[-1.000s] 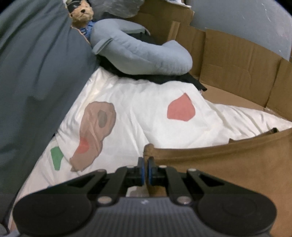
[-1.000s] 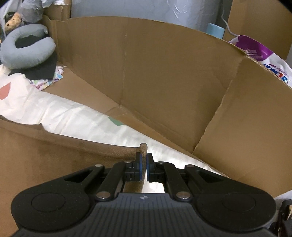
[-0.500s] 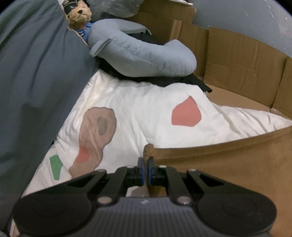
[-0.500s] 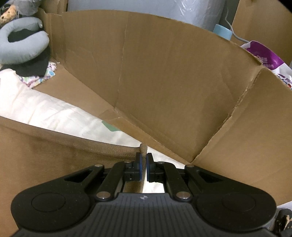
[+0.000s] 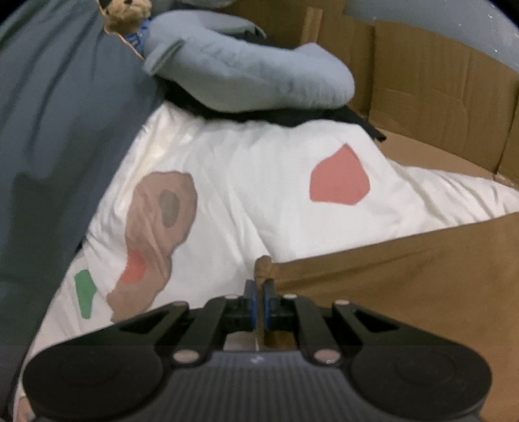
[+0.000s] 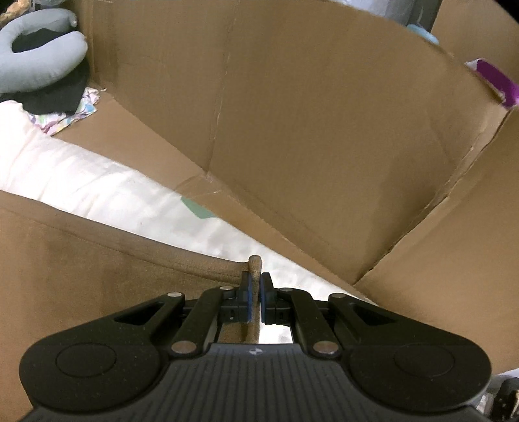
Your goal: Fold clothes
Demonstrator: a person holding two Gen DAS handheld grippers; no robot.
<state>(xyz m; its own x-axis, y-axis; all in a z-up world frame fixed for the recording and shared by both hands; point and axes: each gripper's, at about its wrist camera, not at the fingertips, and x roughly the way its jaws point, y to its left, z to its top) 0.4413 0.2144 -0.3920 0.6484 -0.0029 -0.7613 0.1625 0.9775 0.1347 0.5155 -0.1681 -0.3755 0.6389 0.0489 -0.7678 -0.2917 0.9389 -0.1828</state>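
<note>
**Brown garment stretched between two grippers, one grip loosening**

The soft brown fabric garment (image 5: pixel 405 276) hangs as a taut sheet between the two tools, its upper hem running across both views above the white bedding with red, brown and green patches (image 5: pixel 243 181). The left gripper (image 5: pixel 259 292) has one corner of that hem poking up between its blue pads, but its jaws are opening, so the pinch there is easing. The right gripper (image 6: pixel 255 292) is clamped narrow on the opposite corner, a nub of cloth standing above the pads.

The main risk, as I judge it, is an uneven release: if the left corner drops free while the right holds, the sheet would swing and land skewed, spoiling the fold line. The left view is slightly blurred, so whether the pads have already parted from the cloth is hard to say.

Further out, the tall brown cardboard wall (image 6: pixel 308 130) stands close on the right and could catch the hem. A grey U-shaped neck pillow (image 5: pixel 246 71) and a small brown teddy bear (image 5: pixel 125 14) lie beyond, well clear of the garment
</note>
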